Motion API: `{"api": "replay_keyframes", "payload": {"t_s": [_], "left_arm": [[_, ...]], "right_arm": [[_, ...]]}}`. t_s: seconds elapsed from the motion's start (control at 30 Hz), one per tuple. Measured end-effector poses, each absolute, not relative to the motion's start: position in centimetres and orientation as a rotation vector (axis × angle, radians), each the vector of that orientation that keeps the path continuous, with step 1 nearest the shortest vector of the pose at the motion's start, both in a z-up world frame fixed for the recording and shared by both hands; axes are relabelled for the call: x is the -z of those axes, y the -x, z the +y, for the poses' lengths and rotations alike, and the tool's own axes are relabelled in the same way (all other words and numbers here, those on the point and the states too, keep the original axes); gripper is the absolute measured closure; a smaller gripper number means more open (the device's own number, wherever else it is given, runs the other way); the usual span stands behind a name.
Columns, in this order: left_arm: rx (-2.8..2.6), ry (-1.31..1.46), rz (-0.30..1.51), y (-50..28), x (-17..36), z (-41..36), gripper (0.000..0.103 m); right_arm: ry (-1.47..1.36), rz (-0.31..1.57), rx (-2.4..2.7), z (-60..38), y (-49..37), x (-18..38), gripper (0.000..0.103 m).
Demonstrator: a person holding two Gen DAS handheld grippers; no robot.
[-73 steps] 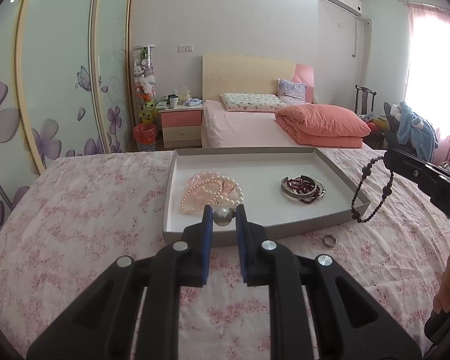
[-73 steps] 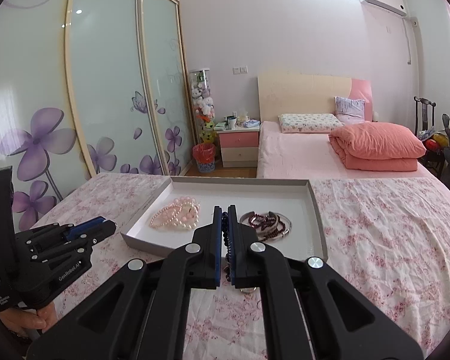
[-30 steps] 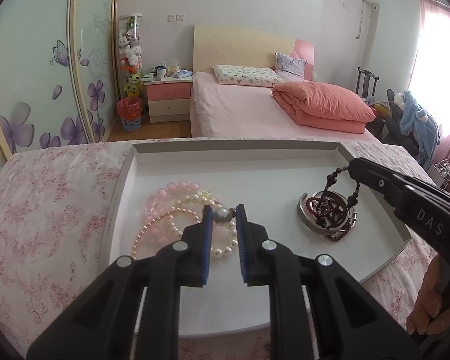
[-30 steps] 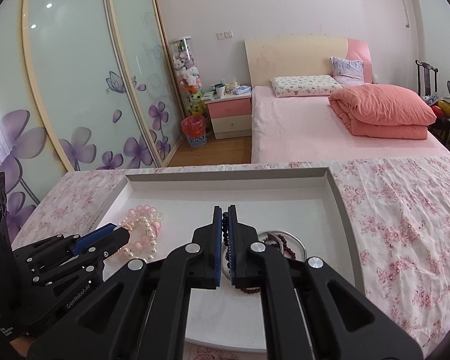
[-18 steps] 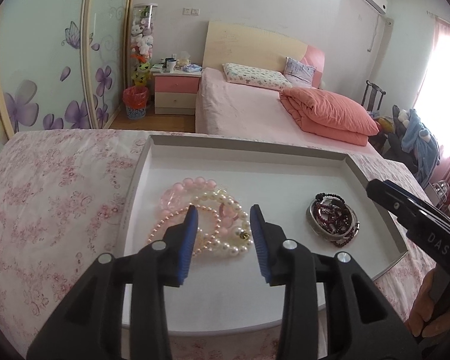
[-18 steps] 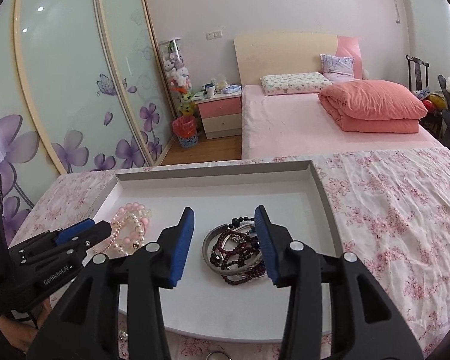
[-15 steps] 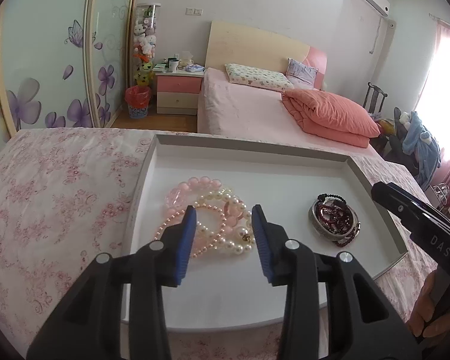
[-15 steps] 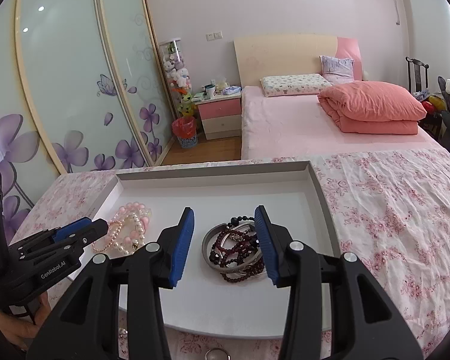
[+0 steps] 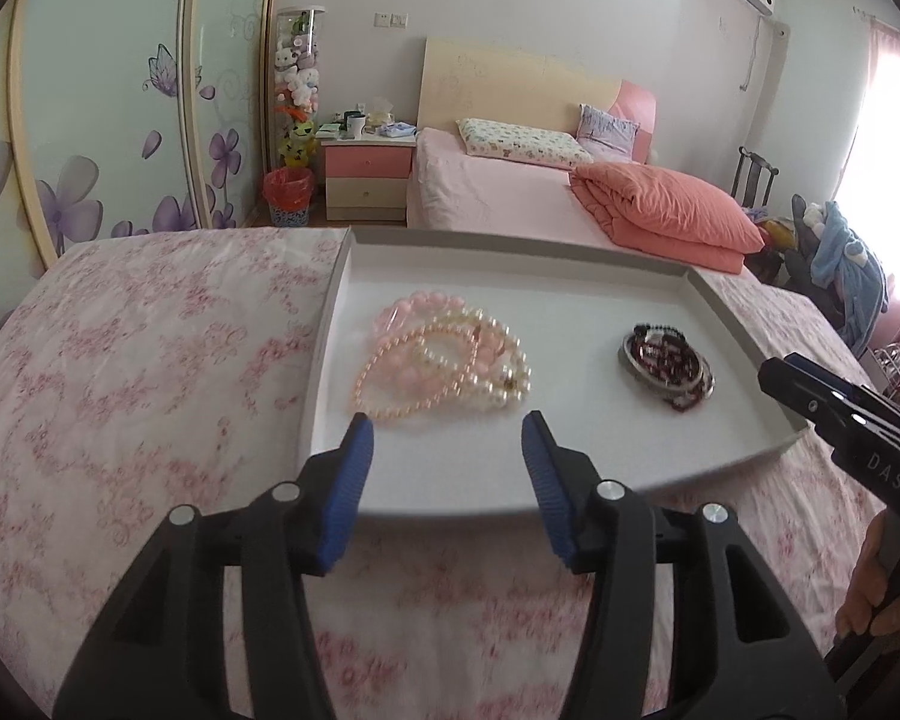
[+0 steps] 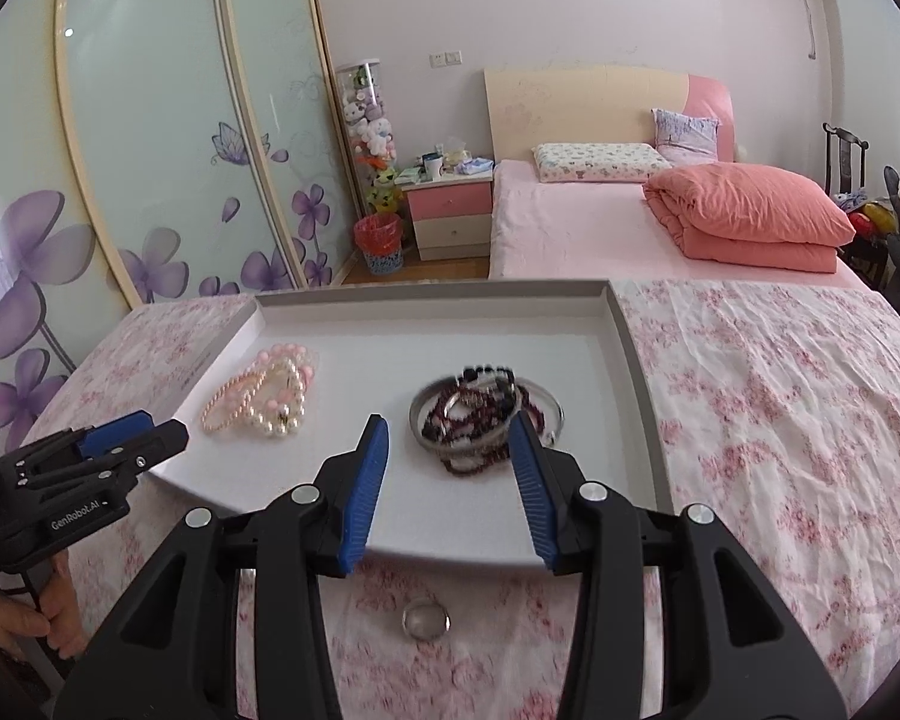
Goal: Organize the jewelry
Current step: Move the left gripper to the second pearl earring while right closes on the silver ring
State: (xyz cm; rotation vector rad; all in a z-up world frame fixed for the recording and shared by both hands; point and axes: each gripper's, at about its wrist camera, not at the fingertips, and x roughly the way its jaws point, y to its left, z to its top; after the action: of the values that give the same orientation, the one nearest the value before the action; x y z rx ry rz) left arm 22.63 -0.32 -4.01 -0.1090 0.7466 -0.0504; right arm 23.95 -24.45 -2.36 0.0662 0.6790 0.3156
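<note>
A shallow white tray (image 9: 600,468) (image 10: 636,384) lies on a floral pink bedspread. In it, a pile of pink and white pearl bracelets (image 9: 444,369) (image 10: 264,399) sits on the left, and dark red bead bracelets with silver bangles (image 9: 666,363) (image 10: 486,420) on the right. My left gripper (image 9: 444,435) is open and empty above the tray's near edge, just short of the pearls. My right gripper (image 10: 450,438) is open and empty, just short of the dark bracelets. A small silver ring (image 10: 426,621) lies on the bedspread in front of the tray.
The floral bedspread (image 9: 120,360) spreads around the tray. Behind stand a pink bed with a folded quilt (image 10: 750,216), a bedside cabinet (image 10: 450,210), a red bin (image 10: 381,243) and flowered sliding wardrobe doors (image 10: 150,150).
Both grippers opened and let go: the pearl piece joined the pink pile, the dark bead string landed on the bangles. Both grippers have since drawn back toward the tray's near edge.
</note>
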Motion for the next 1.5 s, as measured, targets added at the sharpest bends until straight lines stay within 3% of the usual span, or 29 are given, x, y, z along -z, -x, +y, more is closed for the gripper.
{"api": "replay_keyframes", "payload": {"t_s": [0.47, 1.13, 1.37, 1.5], "left_arm": [[0.034, 0.058, 0.862, -17.8, 7.2, 0.7, 0.041], [-0.001, 0.026, 0.917, -18.1, 8.1, 0.4, 0.029], [-0.012, 0.009, 0.925, -18.3, 8.2, 0.1, 0.026], [-0.012, 0.009, 0.929, -18.6, 8.3, 0.0, 0.023]], "right_arm": [[0.024, 0.869, -0.335, -24.3, -20.0, 6.6, 0.054], [0.109, 0.89, -0.328, -21.4, -21.3, 7.1, 0.054], [0.124, 0.882, -0.333, -21.0, -21.3, 7.0, 0.071], [0.125, 0.882, -0.337, -21.0, -21.3, 7.0, 0.073]]}}
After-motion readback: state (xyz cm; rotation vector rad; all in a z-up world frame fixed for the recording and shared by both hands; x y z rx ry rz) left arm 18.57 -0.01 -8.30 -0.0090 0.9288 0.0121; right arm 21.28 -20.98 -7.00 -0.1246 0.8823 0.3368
